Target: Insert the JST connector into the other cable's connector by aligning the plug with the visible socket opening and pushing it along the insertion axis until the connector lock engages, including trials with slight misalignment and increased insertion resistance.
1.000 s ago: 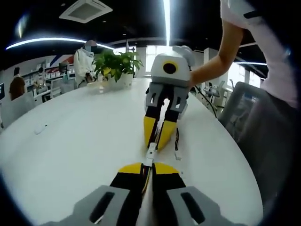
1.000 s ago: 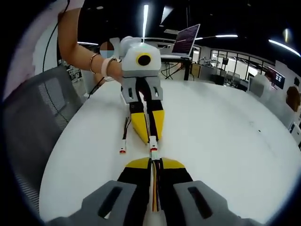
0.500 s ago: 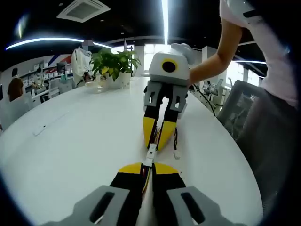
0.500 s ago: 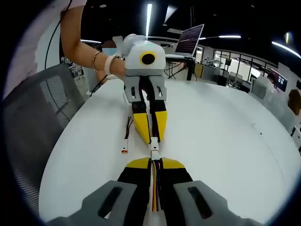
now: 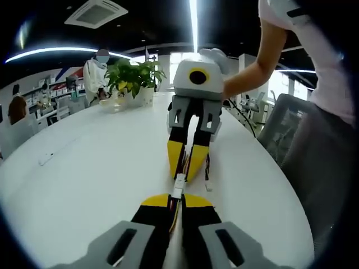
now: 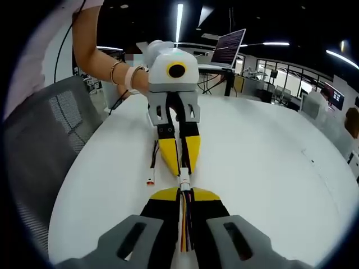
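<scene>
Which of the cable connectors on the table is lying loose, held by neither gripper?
The spare connector at the end of the dark cable beside the grippers. It lies alone on the white table, while the other two connectors meet between the closed jaws.

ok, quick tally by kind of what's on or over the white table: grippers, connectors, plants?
Yellow-and-black two-jaw grippers: 2, left and right, each shut on a cable.
Small white JST connectors: 3, two meeting between the jaws, one spare lying loose.
Green potted plants: 1.
Total: 6
</scene>
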Available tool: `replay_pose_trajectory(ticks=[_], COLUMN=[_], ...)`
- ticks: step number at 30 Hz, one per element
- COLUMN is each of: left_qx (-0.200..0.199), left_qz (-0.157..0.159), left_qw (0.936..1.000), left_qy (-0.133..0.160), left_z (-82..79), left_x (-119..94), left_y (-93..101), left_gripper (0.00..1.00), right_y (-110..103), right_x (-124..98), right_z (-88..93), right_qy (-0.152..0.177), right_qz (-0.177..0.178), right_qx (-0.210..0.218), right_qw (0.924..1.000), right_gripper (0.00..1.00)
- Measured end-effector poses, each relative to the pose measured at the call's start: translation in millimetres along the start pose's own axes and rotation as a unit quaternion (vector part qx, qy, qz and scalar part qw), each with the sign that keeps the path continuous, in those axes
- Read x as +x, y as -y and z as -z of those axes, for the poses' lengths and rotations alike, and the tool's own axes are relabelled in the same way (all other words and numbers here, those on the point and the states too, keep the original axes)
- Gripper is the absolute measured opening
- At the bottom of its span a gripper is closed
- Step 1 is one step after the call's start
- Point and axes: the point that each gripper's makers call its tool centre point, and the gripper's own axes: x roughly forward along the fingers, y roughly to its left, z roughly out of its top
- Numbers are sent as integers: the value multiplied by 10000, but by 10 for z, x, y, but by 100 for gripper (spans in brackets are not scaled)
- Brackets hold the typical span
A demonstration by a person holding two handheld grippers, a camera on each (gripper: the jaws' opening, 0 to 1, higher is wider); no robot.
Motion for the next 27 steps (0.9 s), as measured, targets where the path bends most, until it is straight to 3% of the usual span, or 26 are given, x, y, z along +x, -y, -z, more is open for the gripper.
replay_pose_trajectory(ticks=[6,17,27], left_qx=[-108,74,173], left_qz=[72,129,-43], left_qw=[9999,9999,9998], left_qy=[49,-72,-85], left_z=[-5,39,29], left_x=[2,7,45], left_y=[9,-10,-209], left_gripper=[1,0,1], right_y=[-16,-27,201], right_x=[10,49,45], right_z=[-13,11,42], right_qy=[22,-45,47], right_qz=[-64,-132,122], right_qx=[28,-96,-100], right_qw=[10000,9999,9999], right_gripper=[2,2,3])
